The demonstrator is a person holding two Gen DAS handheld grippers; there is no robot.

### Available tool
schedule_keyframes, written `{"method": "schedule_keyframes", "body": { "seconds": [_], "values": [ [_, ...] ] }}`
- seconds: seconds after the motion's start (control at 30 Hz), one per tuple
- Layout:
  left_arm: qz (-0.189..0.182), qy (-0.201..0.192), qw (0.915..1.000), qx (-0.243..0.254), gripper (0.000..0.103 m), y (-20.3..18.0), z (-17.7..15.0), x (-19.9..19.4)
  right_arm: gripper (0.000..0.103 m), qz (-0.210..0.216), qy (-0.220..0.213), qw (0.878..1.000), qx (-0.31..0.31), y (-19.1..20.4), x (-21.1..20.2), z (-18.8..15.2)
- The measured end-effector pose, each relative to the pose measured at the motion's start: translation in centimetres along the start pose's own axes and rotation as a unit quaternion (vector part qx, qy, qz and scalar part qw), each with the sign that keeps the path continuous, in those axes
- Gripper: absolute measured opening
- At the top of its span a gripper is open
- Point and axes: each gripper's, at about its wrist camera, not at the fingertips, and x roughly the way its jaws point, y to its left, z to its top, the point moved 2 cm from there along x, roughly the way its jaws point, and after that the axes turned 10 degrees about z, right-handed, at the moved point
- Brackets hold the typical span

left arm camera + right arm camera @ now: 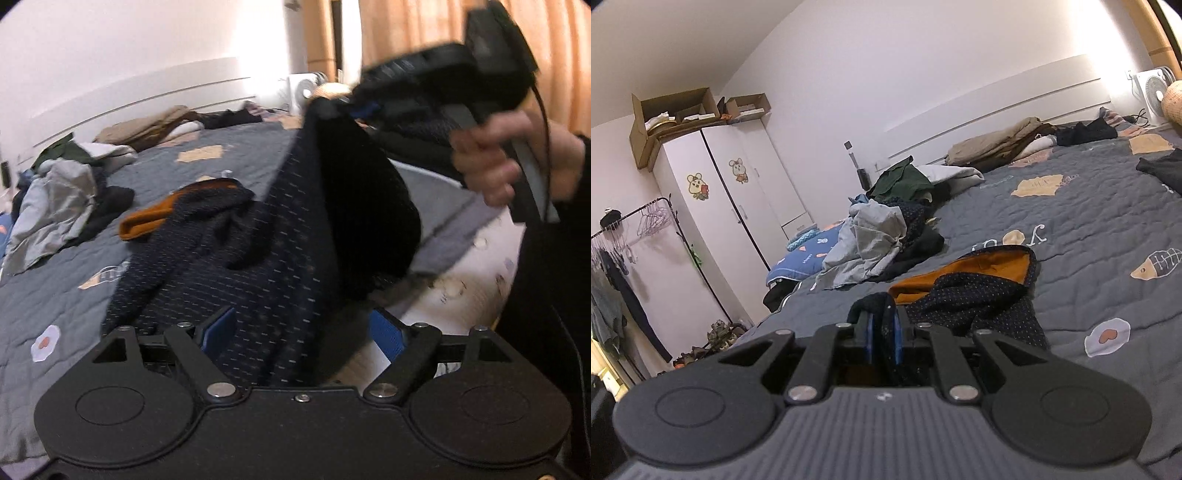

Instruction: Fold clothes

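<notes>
A dark navy dotted garment point(258, 258) with an orange lining point(147, 221) lies partly on the grey quilt point(166, 173). One corner of it is lifted at the upper right, where my right gripper point(347, 105) is shut on it, held by a person's hand point(491, 158). In the right wrist view the right gripper point(882, 328) shows its blue pads pressed onto a fold of dark fabric, with the rest of the garment point(979, 295) bunched on the bed beyond. My left gripper point(303, 332) stands open low at the near hem; the cloth runs between its wide-apart blue pads point(218, 328).
A heap of grey and green clothes point(871, 236) lies on the bed's left side, and folded beige items point(993, 144) sit by the headboard. A white wardrobe point(731, 192), a clothes rack point(628, 240) and a fan point(1152, 92) stand around the bed.
</notes>
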Motion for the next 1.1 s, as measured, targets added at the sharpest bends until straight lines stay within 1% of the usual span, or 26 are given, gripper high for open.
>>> {"method": "schedule_keyframes", "body": {
  "seconds": [0.07,0.1,0.13,0.17,0.2,0.23,0.27,0.33,0.4,0.5,0.6,0.67,0.8,0.97,1.1],
  "values": [
    [0.026,0.013,0.9992,0.029,0.080,-0.9,-0.6,1.1,0.011,0.002,0.000,1.000,0.000,0.2,-0.3,-0.3],
    [0.038,0.019,0.9981,0.044,0.078,-1.3,-0.9,1.6,0.011,0.003,0.001,1.000,-0.001,0.2,-0.3,-0.3],
    [0.043,0.027,0.9977,0.045,0.074,-1.3,-1.1,2.1,0.011,0.004,0.001,1.000,-0.002,0.2,-0.4,-0.2],
    [0.046,0.035,0.9974,0.044,0.057,-1.3,-1.4,2.6,0.011,0.005,0.002,1.000,-0.003,0.2,-0.4,-0.2],
    [0.044,0.049,0.9975,0.028,0.032,-0.8,-1.5,3.1,0.011,0.006,0.002,1.000,-0.003,0.3,-0.4,-0.2],
    [0.040,0.063,0.9972,0.009,0.019,-0.2,-1.7,3.6,0.011,0.006,0.003,1.000,-0.004,0.3,-0.6,-0.2],
    [0.044,0.059,0.9973,-0.003,0.010,0.4,-1.6,3.4,0.011,0.007,0.004,1.000,-0.004,0.5,-0.7,-0.2],
    [0.056,0.044,0.9972,-0.024,0.009,1.6,-1.3,2.6,0.011,0.006,-0.002,1.000,-0.010,0.9,-1.0,0.3],
    [0.078,0.015,0.9959,-0.043,0.006,3.4,-0.4,1.1,0.011,0.006,-0.013,1.000,-0.017,1.5,-1.5,1.2],
    [0.120,-0.033,0.9899,-0.067,0.006,6.3,1.7,-1.7,0.011,0.007,-0.031,0.999,-0.028,2.6,-2.3,2.6],
    [0.171,-0.084,0.9789,-0.075,0.006,9.1,4.5,-5.3,0.009,0.013,-0.045,0.998,-0.043,3.7,-3.0,4.3],
    [0.194,-0.113,0.9718,-0.072,0.006,10.3,6.6,-7.6,0.009,0.016,-0.058,0.996,-0.059,5.2,-3.5,5.9],
    [0.236,-0.161,0.9574,-0.038,0.006,10.8,11.1,-12.0,0.009,0.027,-0.094,0.991,-0.094,8.7,-5.0,9.5],
    [0.286,-0.217,0.9331,0.001,0.006,10.7,16.3,-17.5,0.009,0.048,-0.143,0.981,-0.126,13.0,-7.9,14.4],
    [0.310,-0.259,0.9147,0.011,0.006,10.5,20.7,-22.2,0.008,0.060,-0.181,0.968,-0.161,16.5,-10.5,18.4]
  ]
}}
